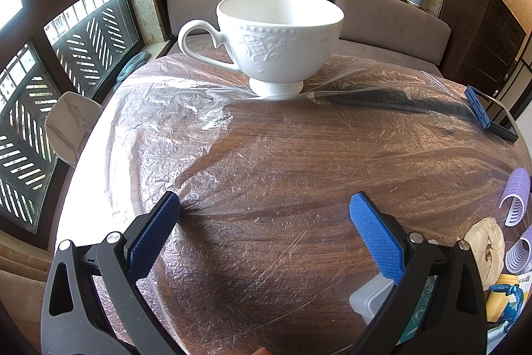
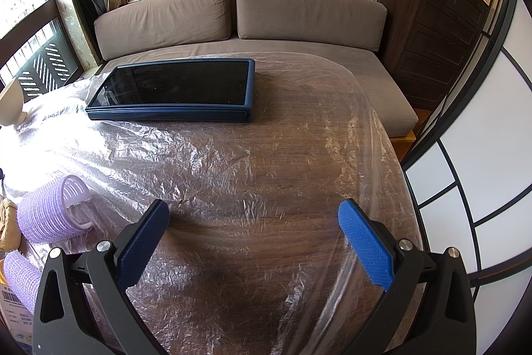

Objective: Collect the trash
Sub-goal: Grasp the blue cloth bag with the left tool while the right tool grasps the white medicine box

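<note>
Both the left gripper (image 1: 264, 210) and right gripper (image 2: 253, 215) gape wide, empty; reaching for the crumpled tissue (image 1: 487, 247) risks snagging the plastic film (image 1: 186, 128) and toppling the teacup (image 1: 276, 35).

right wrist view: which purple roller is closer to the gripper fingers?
The upper hair roller, beside the left fingertip, its open end and white clip showing. The other roller is cut off at the frame's lower-left edge.

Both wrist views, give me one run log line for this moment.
left gripper: open, empty | right gripper: open, empty | crumpled tissue: on table, untouched | cup: upright
</note>
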Motion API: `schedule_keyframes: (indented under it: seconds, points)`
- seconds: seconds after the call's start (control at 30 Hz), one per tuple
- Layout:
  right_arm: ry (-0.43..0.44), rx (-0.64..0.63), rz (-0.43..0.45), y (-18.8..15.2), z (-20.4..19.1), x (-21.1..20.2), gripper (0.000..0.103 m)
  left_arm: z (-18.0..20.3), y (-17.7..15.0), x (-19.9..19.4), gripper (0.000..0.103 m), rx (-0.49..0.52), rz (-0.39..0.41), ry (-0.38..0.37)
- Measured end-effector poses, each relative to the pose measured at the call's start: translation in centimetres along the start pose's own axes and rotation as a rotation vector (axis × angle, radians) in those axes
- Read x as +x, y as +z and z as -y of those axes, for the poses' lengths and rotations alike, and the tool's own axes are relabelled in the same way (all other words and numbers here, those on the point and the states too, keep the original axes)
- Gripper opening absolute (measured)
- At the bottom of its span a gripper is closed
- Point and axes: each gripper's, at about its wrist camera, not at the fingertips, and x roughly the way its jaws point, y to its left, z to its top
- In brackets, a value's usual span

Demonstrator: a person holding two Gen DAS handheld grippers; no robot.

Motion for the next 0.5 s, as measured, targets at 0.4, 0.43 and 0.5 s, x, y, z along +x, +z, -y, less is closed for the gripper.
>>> schedule_keyframes:
  seconds: [0.4, 0.43, 0.5]
  points:
    - [-0.009, -0.093, 0.243, -0.1, 0.0, -10.3, 0.099, -2.6, 1.5, -6.0, 0.102, -0.087, 0.125, -0.055]
    - [0.040, -0.106, 0.282, -0.4, -0.2, -12.4, 0.099, -2.7, 1.4, -7.2, 0.102, -0.094, 0.148, -0.073]
    - [0.146, -0.141, 0.353, -1.6, -1.4, -16.5, 0.099, -2.7, 0.4, -10.4, 0.102, -0.093, 0.185, -0.137]
